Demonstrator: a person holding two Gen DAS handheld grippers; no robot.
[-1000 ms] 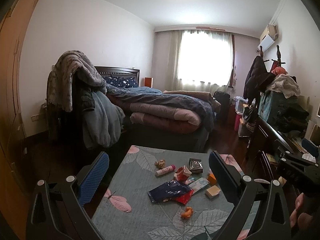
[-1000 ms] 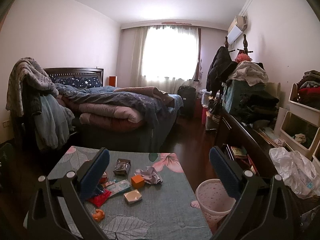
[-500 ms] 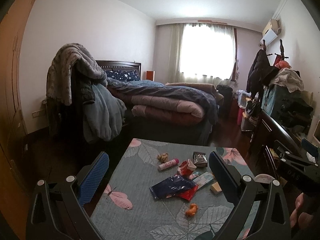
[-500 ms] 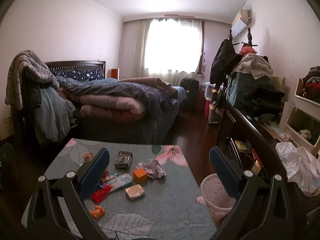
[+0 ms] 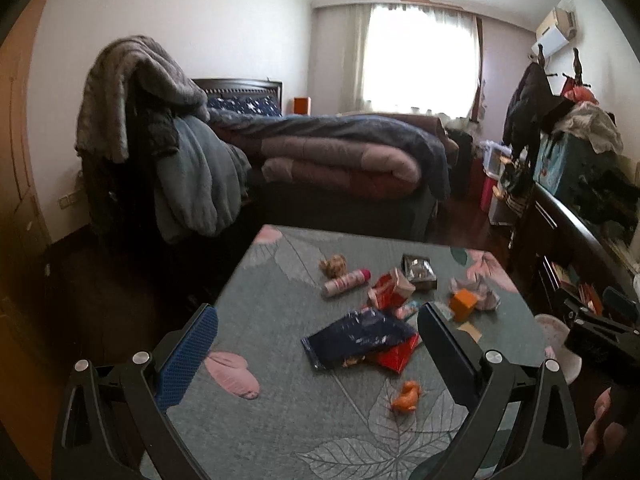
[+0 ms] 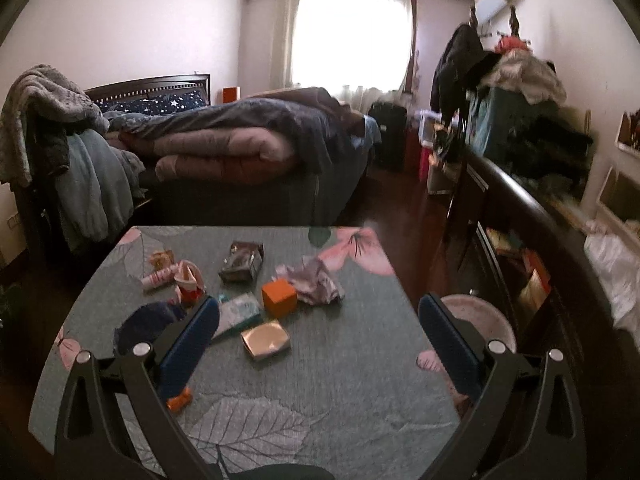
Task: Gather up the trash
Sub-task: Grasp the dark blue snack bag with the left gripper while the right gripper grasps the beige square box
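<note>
Several pieces of trash lie in a loose cluster on the worktop: a crumpled tissue, an orange box, a dark blue wrapper, a pink tube. The pink bin stands just beside its right edge. Both the left hand-held gripper and the right hand-held gripper hang open and empty. I would take the tissue first, pinching from above. Against one second ago, both views have tipped downward and the worktop appears closer.
</note>
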